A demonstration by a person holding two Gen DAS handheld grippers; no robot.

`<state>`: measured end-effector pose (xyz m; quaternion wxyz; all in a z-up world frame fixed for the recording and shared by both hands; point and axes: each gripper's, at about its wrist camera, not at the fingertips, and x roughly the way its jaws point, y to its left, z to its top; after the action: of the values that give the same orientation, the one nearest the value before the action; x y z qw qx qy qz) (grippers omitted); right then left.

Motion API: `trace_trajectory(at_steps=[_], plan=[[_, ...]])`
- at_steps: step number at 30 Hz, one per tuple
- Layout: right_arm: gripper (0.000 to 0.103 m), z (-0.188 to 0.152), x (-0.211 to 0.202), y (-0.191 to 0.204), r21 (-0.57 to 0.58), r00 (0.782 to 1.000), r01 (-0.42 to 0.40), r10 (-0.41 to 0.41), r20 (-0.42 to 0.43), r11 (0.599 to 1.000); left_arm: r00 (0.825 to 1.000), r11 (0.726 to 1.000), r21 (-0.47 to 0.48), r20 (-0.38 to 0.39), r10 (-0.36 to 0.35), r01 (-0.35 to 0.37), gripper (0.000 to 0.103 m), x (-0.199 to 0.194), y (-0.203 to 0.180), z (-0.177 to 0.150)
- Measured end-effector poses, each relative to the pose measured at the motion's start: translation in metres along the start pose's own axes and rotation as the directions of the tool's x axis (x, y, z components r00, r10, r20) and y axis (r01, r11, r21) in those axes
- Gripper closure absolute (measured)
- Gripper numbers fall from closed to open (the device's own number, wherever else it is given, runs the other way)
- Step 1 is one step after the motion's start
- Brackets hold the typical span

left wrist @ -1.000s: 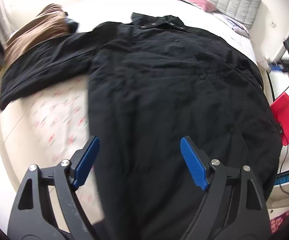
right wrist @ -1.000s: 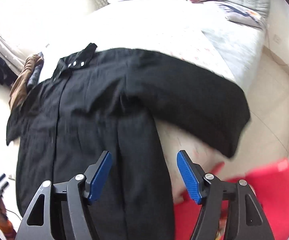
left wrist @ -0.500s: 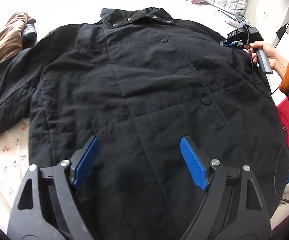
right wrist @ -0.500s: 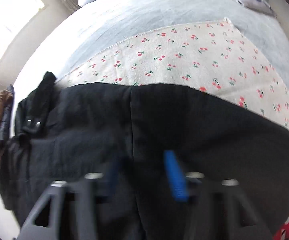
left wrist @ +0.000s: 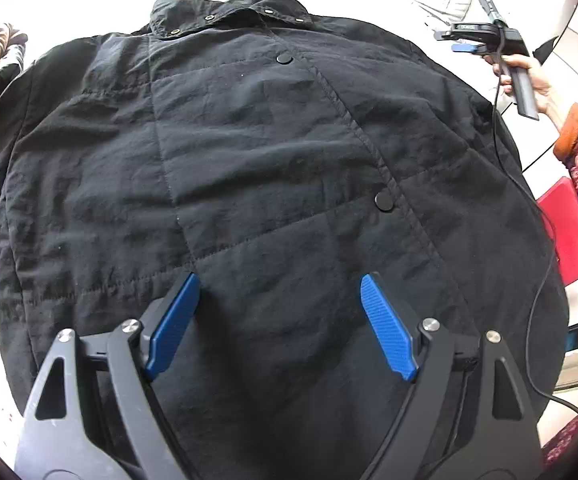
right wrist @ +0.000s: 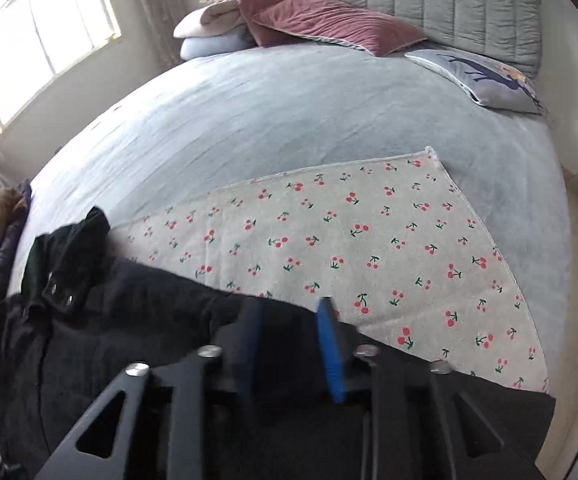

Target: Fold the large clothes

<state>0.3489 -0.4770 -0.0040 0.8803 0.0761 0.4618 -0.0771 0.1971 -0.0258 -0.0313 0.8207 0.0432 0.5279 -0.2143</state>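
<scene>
Near the bed's right edge, the right claw [right wrist: 289, 344] has narrowed over the coat [left wrist: 249, 152] sleeve, readying a fold, while the left claw [left wrist: 277, 320] hovers wide.

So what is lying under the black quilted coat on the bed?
Under the black quilted coat lies a white cloth printed with red cherries, spread on the grey bedcover. How far the cloth reaches beneath the coat is hidden.

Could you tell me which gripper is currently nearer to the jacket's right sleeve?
Right. The right gripper sits directly over the sleeve, jaws narrowed around its upper edge. The left gripper hovers open above the black jacket body, well away from that sleeve.
</scene>
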Motion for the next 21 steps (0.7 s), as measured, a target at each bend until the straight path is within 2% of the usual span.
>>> trace_trajectory(at_steps=[1,3,5,7,8,9,10,11,12,13,16,19,21], plan=[[0.030,-0.002,-0.001,0.001,-0.050,1.000,0.005,-0.005,-0.006,0.999,1.000,1.000,-0.003,-0.005,0.003,-0.003,0.020,0.001,0.000,0.001],[0.029,-0.006,0.000,0.000,-0.097,0.999,-0.029,0.025,-0.047,0.995,1.000,1.000,-0.017,-0.005,0.005,-0.005,0.020,0.000,0.001,0.001],[0.029,-0.014,0.010,0.002,-0.059,0.987,-0.113,0.106,-0.118,0.992,1.000,1.000,-0.031,0.000,-0.001,0.001,0.020,-0.002,0.003,-0.001],[0.028,-0.027,0.031,0.014,-0.029,0.965,-0.167,0.157,-0.208,0.986,1.000,0.999,-0.041,0.001,-0.007,0.007,0.020,-0.003,0.005,-0.003],[0.028,-0.037,0.045,0.024,-0.022,0.954,-0.162,0.151,-0.260,0.987,1.000,0.999,-0.045,0.000,-0.004,0.004,0.020,-0.002,0.006,-0.004],[0.027,-0.047,0.060,0.032,-0.020,0.952,-0.113,0.103,-0.288,0.993,1.000,0.999,-0.049,-0.001,0.002,-0.002,0.020,-0.001,0.007,-0.006],[0.028,-0.055,0.064,0.046,-0.066,0.971,-0.035,0.018,-0.238,0.997,1.000,0.999,-0.053,-0.003,0.004,-0.004,0.020,0.001,0.008,-0.007],[0.039,-0.058,0.063,0.060,-0.126,0.978,0.009,-0.035,-0.203,0.992,1.000,0.998,-0.058,-0.005,0.006,-0.007,0.020,0.002,0.008,-0.007],[0.058,-0.058,0.058,0.067,-0.128,0.983,-0.009,-0.015,-0.183,0.992,1.000,0.998,-0.063,-0.007,0.008,-0.008,0.020,0.003,0.009,-0.008],[0.086,-0.056,0.055,0.072,-0.124,0.985,0.017,-0.038,-0.169,0.992,1.000,0.998,-0.063,-0.008,0.007,-0.008,0.020,0.003,0.009,-0.008],[0.095,-0.051,0.049,0.078,-0.159,0.985,0.060,-0.084,-0.153,0.986,1.000,0.998,-0.056,-0.004,0.004,-0.004,0.020,-0.002,0.009,-0.006],[0.099,-0.036,0.040,0.072,-0.118,0.988,0.084,-0.098,-0.117,0.989,1.000,0.999,-0.050,0.005,-0.003,0.003,0.020,-0.007,0.011,-0.003],[0.103,-0.024,0.040,0.071,-0.120,0.985,0.142,-0.153,-0.083,0.983,1.000,0.998,-0.053,0.005,-0.019,0.019,0.020,-0.009,0.012,-0.001]])
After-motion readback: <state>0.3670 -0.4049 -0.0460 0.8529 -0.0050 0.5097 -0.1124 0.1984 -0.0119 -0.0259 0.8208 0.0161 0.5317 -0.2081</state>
